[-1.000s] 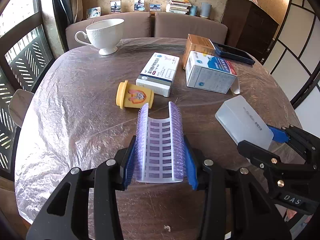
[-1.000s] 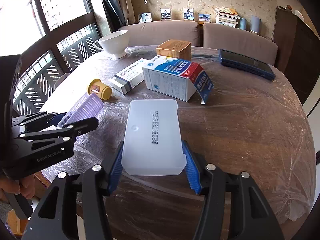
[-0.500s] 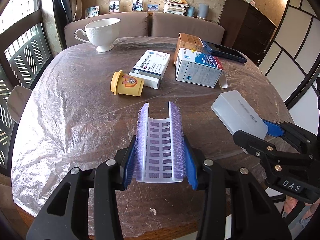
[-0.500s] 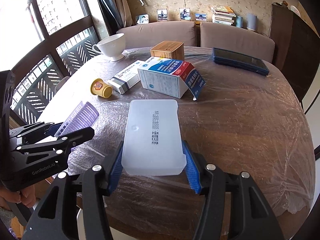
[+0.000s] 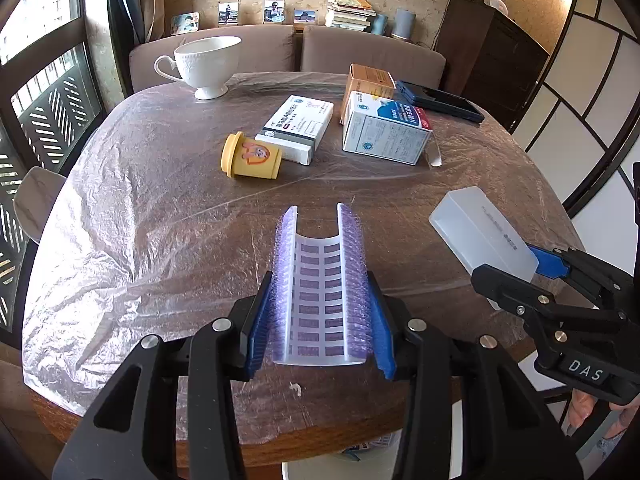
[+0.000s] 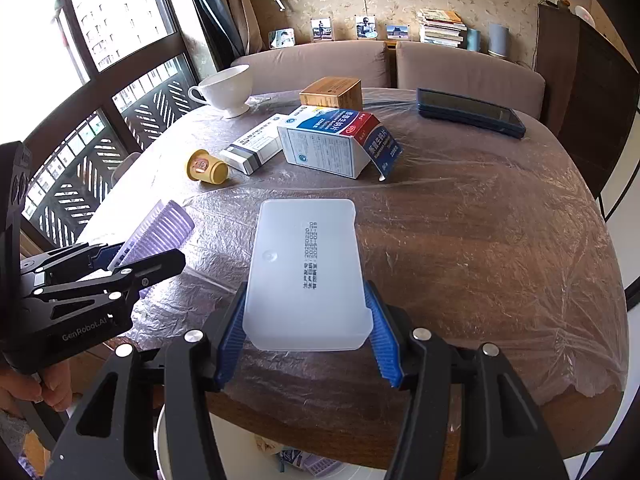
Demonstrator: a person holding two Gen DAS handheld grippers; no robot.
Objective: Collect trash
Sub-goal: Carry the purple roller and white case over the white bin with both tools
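Both grippers are full and held over the near edge of the table [image 5: 132,216], which is wrapped in crinkled clear film. The left gripper [image 5: 320,320] is clamped on a purple tray [image 5: 320,300], a curved translucent strip with bristly sides, squeezed between the blue pads [image 5: 258,320]. The right gripper [image 6: 306,340] pinches a frosted white box [image 6: 306,272] by its near end, printed dates facing up. Each tool shows in the other's view, side by side and apart. Below the table edge, between the right gripper's arms, a white bin [image 6: 160,440] holds some packaging already. Farther back on the table lie a yellow cup [image 5: 250,156] on its side, a white carton [image 5: 298,128] just behind it, a blue-and-white carton [image 5: 386,134] with its flap open, a brown box [image 5: 370,80] behind that, a dark phone [image 5: 438,100], and a teacup [image 5: 206,64] near the window.
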